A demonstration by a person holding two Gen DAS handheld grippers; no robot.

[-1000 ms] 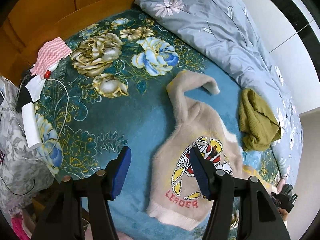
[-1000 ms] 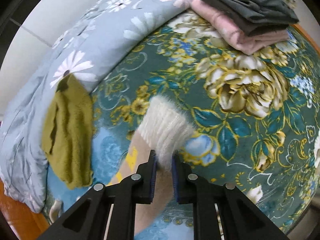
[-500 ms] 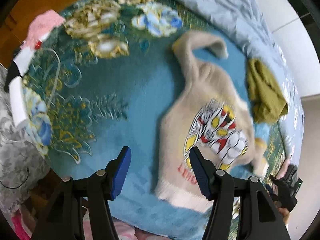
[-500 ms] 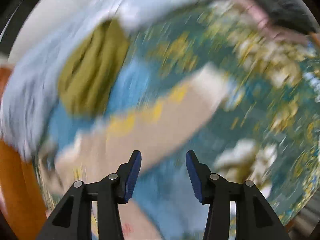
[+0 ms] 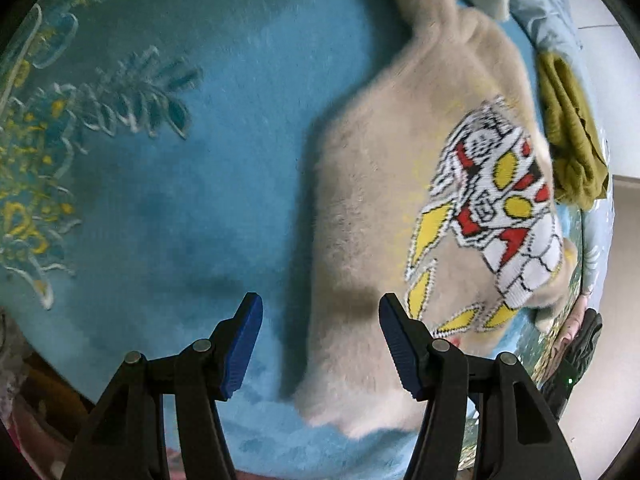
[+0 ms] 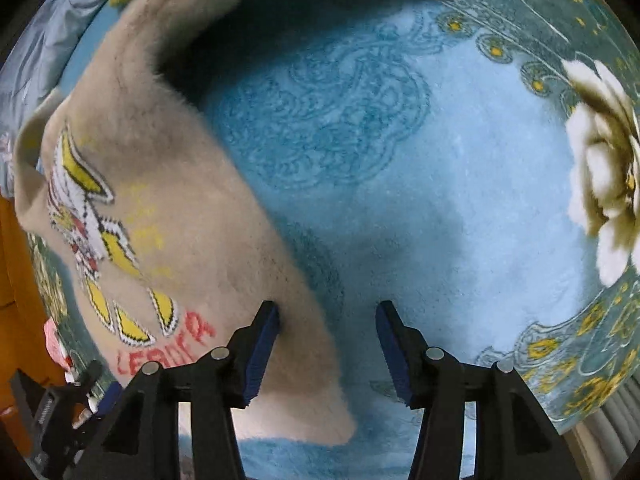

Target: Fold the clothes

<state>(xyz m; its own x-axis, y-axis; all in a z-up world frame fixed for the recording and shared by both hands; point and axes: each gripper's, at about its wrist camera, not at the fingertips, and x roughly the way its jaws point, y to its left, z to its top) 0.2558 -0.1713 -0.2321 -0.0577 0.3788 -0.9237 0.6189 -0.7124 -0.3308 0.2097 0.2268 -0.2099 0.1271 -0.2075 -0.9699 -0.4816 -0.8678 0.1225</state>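
A fuzzy beige sweater (image 5: 384, 184) with a red, yellow and white robot figure lies flat on the blue floral blanket (image 5: 180, 152). My left gripper (image 5: 320, 344) is open just above the sweater's bottom left hem corner. The sweater also shows in the right wrist view (image 6: 160, 208), with red lettering near its hem. My right gripper (image 6: 326, 348) is open, straddling the hem's other corner. Neither gripper holds cloth.
An olive green garment (image 5: 572, 132) lies crumpled at the right of the sweater, against a grey floral duvet (image 5: 552, 12). The blanket (image 6: 400, 160) has large white flowers (image 6: 600, 184) at the right. The left gripper appears at the lower left of the right wrist view (image 6: 68, 412).
My right gripper let go of the sleeve, opened and swung down to the hem corner. My left gripper dropped closer to the sweater's bottom left corner.
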